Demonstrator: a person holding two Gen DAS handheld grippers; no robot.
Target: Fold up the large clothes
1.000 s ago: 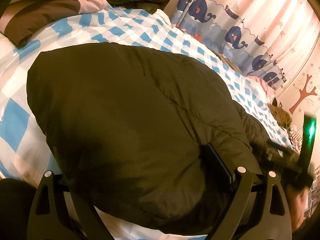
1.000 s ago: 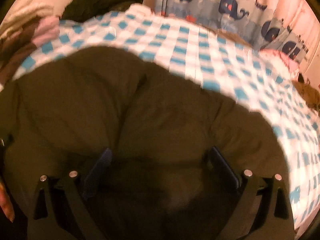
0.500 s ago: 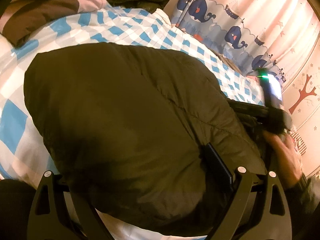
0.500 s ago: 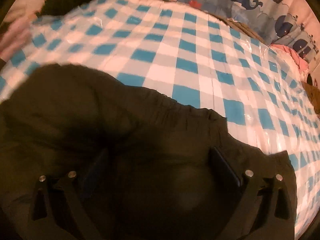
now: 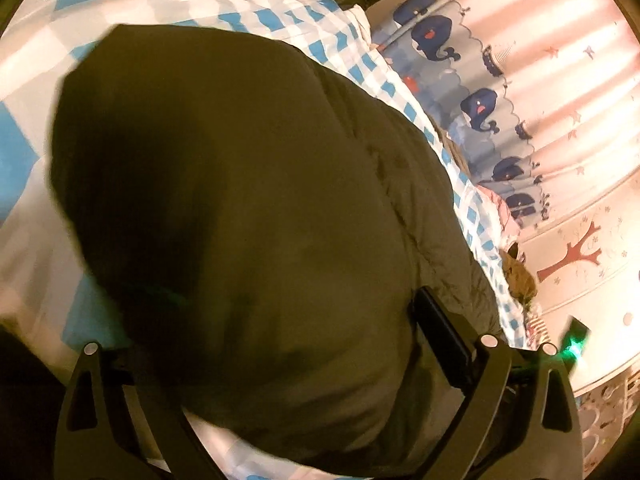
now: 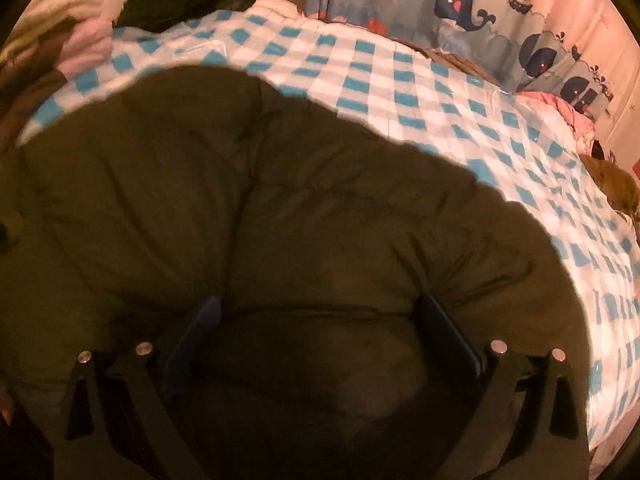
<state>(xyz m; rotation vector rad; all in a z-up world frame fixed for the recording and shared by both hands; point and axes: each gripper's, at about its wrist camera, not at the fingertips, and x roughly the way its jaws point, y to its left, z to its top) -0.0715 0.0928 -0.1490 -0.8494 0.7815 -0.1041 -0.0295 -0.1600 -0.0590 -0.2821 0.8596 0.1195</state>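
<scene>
Shifted since last frame: left wrist view swings, other gripper's green light drops to lower right. Left gripper [image 5: 288, 344] is spread wide, jaws straddling the puffy olive jacket [image 5: 256, 208] on the checked bedspread [image 5: 24, 140]; actual grip unclear. Right wrist view: right gripper [image 6: 320, 328] wide open over the same bulk, holding nothing. Soft, springy, light; pinch a hem, not padding.

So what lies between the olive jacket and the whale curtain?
In the right wrist view, only the blue-checked bed cover separates the olive jacket from the whale curtain.
</scene>
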